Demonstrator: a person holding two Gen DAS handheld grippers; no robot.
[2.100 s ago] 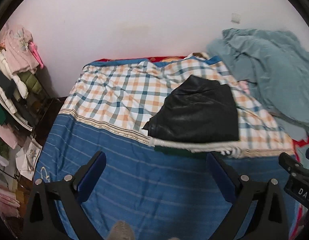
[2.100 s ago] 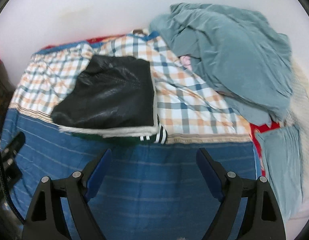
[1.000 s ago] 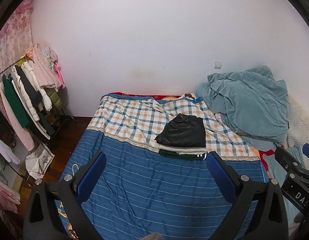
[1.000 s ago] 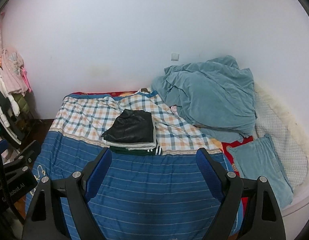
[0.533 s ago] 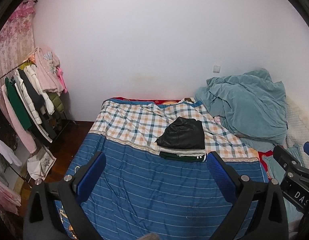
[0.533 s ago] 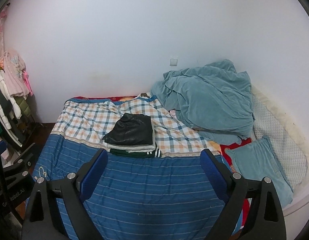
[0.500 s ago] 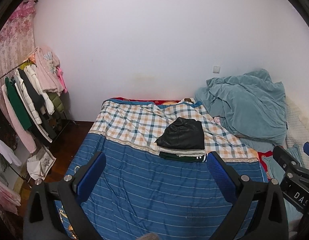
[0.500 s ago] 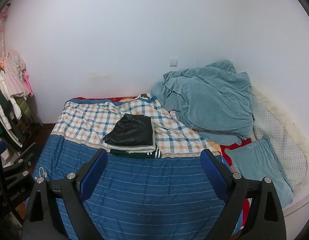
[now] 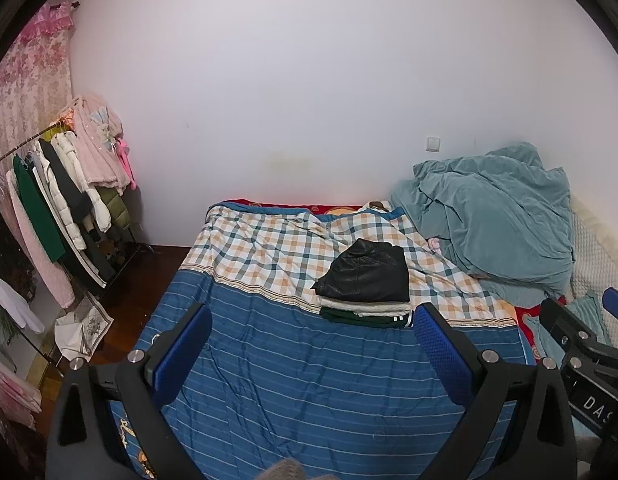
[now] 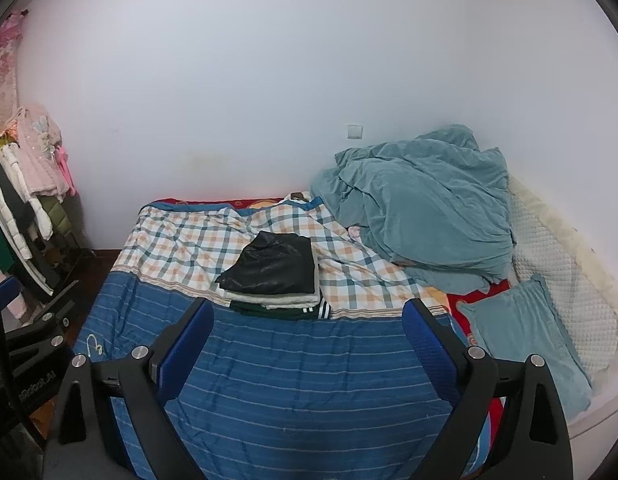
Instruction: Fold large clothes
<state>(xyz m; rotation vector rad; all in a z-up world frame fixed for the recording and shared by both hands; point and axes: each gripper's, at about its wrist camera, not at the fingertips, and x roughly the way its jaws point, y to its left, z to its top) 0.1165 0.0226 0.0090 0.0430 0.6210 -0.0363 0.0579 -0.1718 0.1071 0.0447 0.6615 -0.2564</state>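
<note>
A stack of folded clothes lies on the bed, a folded black leather garment [image 9: 367, 272] on top of a white one and a dark green one with white stripes. It also shows in the right wrist view [image 10: 273, 267]. My left gripper [image 9: 311, 314] is open and empty, held well back above the blue striped bedspread [image 9: 309, 380]. My right gripper [image 10: 305, 312] is open and empty, also well short of the stack. The right gripper's body shows at the right edge of the left wrist view [image 9: 581, 344].
A crumpled teal blanket [image 10: 421, 208] is heaped at the back right of the bed, with a teal pillow [image 10: 525, 340] beside it. A clothes rack [image 9: 57, 208] full of hanging garments stands at the left on the wooden floor. A white wall lies behind.
Both grippers have drawn far back from the folded stack over two seconds, so the whole bed and room show. In the last half second little has moved.
</note>
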